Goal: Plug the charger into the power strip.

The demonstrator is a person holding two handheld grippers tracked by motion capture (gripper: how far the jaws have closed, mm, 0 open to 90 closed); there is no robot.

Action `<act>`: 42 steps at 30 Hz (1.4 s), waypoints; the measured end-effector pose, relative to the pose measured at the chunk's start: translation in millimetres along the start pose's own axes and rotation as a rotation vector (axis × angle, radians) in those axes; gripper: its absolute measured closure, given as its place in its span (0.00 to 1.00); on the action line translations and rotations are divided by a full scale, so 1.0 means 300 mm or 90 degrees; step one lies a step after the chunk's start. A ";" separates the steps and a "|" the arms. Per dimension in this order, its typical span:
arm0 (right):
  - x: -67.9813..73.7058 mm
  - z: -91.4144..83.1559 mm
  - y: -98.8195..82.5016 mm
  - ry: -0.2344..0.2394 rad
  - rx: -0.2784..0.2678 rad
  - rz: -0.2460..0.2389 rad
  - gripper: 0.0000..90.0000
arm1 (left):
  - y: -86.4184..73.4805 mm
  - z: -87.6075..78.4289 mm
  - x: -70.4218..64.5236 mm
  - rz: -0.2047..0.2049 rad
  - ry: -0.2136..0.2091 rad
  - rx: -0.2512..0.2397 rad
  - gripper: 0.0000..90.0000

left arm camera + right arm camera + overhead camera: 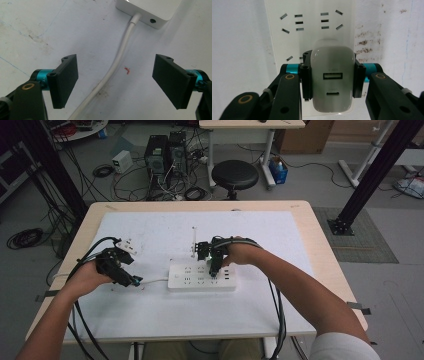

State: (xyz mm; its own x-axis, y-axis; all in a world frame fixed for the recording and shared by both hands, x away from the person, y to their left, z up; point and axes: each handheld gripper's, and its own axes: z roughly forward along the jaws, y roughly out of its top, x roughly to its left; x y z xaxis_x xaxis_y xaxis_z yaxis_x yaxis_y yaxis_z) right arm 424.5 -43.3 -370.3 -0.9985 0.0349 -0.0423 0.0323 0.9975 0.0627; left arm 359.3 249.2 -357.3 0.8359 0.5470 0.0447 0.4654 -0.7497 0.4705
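Charger sits pinched between the two black fingers of the right gripper, clamped on its flat sides with its USB ports facing back along the fingers, directly over the white power strip. By my reading, the step in hand is seating this charger into one of the strip's sockets, or lifting it out; the frames do not settle which, and I cannot tell whether its prongs are already in the slots, since the charger's body hides them. Either way, the move calls for travel straight along the prong axis, with the fingers kept square to the charger's sides so it does not rock or twist in the pinch. Beyond the fingertips, the strip's other socket slots lie open and unused. The left gripper has its fingers spread wide apart, holding nothing, and between them on the white sheet of the bench runs the strip's white cable, with the strip's end just ahead. A sensible aid would be to close those fingers on the cable or press on the strip's end, because the light strip could slide or lift under the force.
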 end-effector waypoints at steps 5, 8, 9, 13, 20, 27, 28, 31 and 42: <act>-0.005 0.000 -0.005 0.002 -0.011 -0.013 0.69 | -0.007 -0.010 0.002 0.000 0.004 0.001 0.23; 0.001 0.002 -0.010 -0.003 -0.022 -0.019 0.55 | -0.013 -0.013 -0.001 -0.003 0.003 -0.003 0.23; -0.007 -0.013 -0.025 0.012 -0.054 0.002 0.40 | -0.014 -0.017 0.000 -0.002 0.005 -0.002 0.23; -0.026 -0.046 -0.050 0.005 -0.100 0.024 0.24 | -0.015 -0.021 0.001 -0.004 0.007 -0.008 0.23; -0.059 -0.108 -0.119 0.007 -0.153 0.137 0.10 | -0.014 -0.022 -0.005 -0.004 0.005 -0.011 0.23; -0.061 -0.140 -0.173 0.028 -0.139 0.161 0.10 | -0.011 -0.027 -0.010 -0.006 0.006 -0.013 0.23; -0.049 -0.142 -0.179 0.015 -0.123 0.149 0.10 | -0.009 -0.028 -0.009 -0.002 0.007 -0.010 0.23; -0.038 -0.143 -0.179 -0.004 -0.104 0.134 0.01 | -0.005 -0.031 -0.011 0.000 0.005 -0.011 0.23; 0.000 -0.223 -0.232 -0.039 -0.132 0.161 0.01 | -0.004 -0.051 -0.020 0.000 0.012 -0.021 0.23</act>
State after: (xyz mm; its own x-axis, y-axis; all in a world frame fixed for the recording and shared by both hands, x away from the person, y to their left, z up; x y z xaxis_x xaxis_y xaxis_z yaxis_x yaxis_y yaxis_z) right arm 419.2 -116.9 -308.0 -0.9551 0.2902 -0.0590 0.2632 0.9232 0.2801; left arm 349.2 252.5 -344.9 0.8301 0.5543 0.0603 0.4558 -0.7369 0.4992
